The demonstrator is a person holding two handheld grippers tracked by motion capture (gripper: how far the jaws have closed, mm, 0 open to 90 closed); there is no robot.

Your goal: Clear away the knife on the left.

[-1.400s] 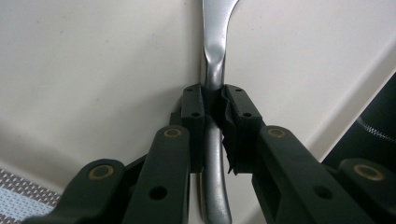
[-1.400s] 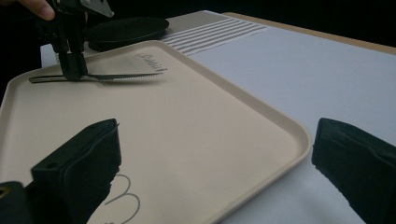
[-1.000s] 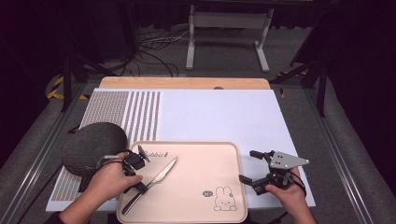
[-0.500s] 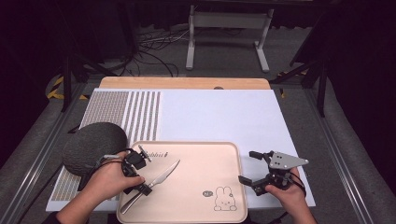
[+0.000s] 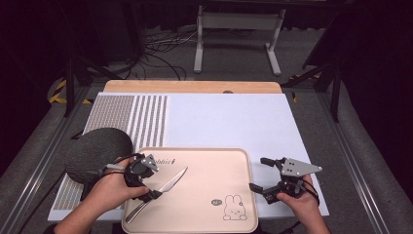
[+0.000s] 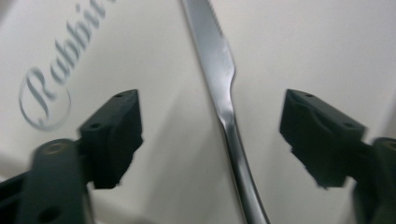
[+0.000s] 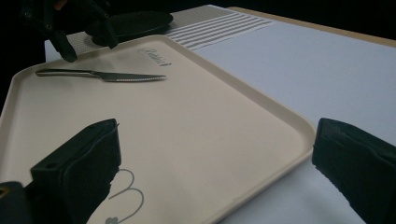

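— Why is the table knife (image 5: 158,194) lying flat on the beige tray (image 5: 209,163) with the left gripper (image 5: 144,180) right over it?

— My reading is that it has just been set down there. The left gripper's jaws have been opening, and in the left gripper view the knife (image 6: 229,107) runs up the gap between the two black pads without touching either (bare tray on both sides of the handle). So nothing is pinched; the knife rests on the tray by its own weight, in the left part, blade aimed toward the far right, handle toward the near-left corner.

— And the tray itself, why there?

— It sits at the near edge of the white mat (image 5: 234,117), between the two hands, so either one can reach it. A dark round pad (image 5: 97,153) lies just off its left side, partly on the striped part of the mat.

— How is the left hand (image 5: 109,192) posed?

— It comes in from the bottom left, knuckles up, the gripper tipped down and forward so the jaws straddle the handle close above the tray.

— The right one?

— The right hand (image 5: 302,200) rests on the mat just beside the tray's right rim, the right gripper (image 5: 263,175) held low and about level, pointed left across the tray. Its jaws stand wide apart with nothing between them; the right gripper view looks over the rim (image 7: 299,126) toward the knife (image 7: 100,74) at the far side (waiting, I'd judge).
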